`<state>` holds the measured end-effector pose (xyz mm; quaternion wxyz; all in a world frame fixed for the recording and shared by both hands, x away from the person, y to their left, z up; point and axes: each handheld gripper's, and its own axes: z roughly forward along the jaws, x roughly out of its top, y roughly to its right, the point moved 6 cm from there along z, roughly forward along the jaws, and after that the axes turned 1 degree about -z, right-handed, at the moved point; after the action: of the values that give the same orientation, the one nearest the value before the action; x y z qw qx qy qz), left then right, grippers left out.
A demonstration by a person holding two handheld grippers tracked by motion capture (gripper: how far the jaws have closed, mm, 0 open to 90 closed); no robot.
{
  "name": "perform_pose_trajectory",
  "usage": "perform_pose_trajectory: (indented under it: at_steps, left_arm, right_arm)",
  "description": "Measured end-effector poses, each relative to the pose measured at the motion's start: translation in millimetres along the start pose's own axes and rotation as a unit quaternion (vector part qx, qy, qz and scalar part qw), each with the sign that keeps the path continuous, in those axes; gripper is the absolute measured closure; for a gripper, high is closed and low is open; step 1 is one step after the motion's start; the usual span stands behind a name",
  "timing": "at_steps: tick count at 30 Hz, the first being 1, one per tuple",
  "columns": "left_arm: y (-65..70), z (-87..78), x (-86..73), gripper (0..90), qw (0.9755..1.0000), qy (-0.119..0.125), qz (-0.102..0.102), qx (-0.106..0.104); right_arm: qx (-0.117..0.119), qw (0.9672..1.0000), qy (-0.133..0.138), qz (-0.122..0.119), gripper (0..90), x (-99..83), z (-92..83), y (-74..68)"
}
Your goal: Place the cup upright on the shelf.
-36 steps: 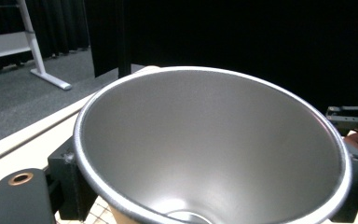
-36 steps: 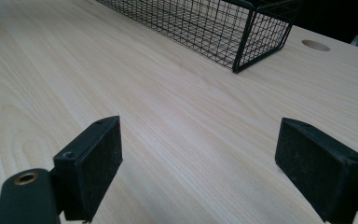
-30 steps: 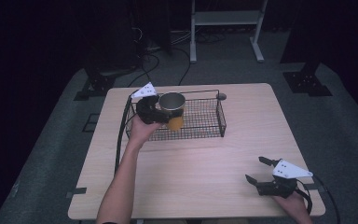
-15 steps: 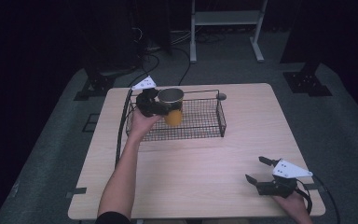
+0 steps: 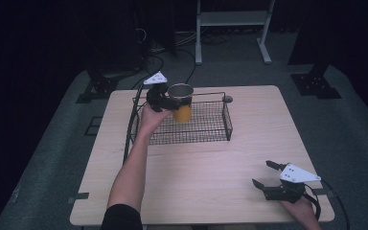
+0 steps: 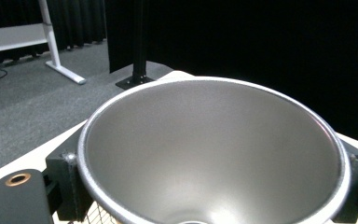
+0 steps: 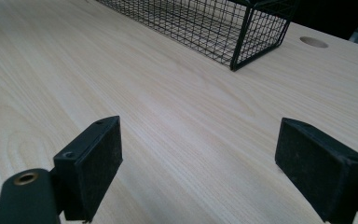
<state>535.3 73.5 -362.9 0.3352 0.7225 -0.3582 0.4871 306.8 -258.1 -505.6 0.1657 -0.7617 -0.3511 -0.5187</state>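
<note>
- Holding a metal cup (image 5: pixel 181 101) above the left end of the wire basket (image 5: pixel 206 125), the left gripper (image 5: pixel 165 101) pinches it from both sides just under the rim; the left gripper view shows a jaw pressed against each side of the wall.
- The cup could slip, I judge, because the jaws grip a smooth, tapering wall; a tilt or a loosened squeeze might drop it onto the mesh.
- It could also catch the basket's rim if carried out too low.
- The cup stands upright, long axis vertical, mouth up, orange lower part toward the basket floor.
- The right gripper (image 5: pixel 268 176) rests spread and empty near the counter (image 5: pixel 249 110) front right corner.
</note>
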Motion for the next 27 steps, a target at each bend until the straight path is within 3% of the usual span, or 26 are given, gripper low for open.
perform_pose_trajectory:
  at_steps: [3, 12, 15, 24, 27]
  left_arm:
    - [-4.6, 3.7, -1.0, 11.3, 0.9999, 0.005, -0.006, 0.008]
    - [-16.8, 15.4, -12.9, 11.2, 0.9993, -0.014, -0.020, 0.027]
    - [-20.2, 19.9, -15.1, 11.1, 0.9988, -0.034, -0.024, 0.026]
    - [-20.3, 32.5, -18.0, 10.9, 0.9980, -0.055, -0.013, 0.028]
    - [-22.8, 37.1, -23.6, 9.9, 0.9971, -0.066, -0.009, 0.038]
  right_arm:
    - [0.000, 1.0000, 0.000, 0.000, 13.8, 0.0, 0.1, 0.0]
    - [0.001, 1.0000, 0.001, 0.001, 13.8, 0.1, 0.0, 0.0]
    - [0.002, 1.0000, 0.000, 0.002, 13.8, 0.0, 0.0, 0.0]
    - [0.002, 1.0000, 0.001, 0.001, 13.8, 0.0, -0.1, 0.2]
    - [0.002, 1.0000, 0.001, 0.001, 13.8, 0.0, -0.1, 0.1]
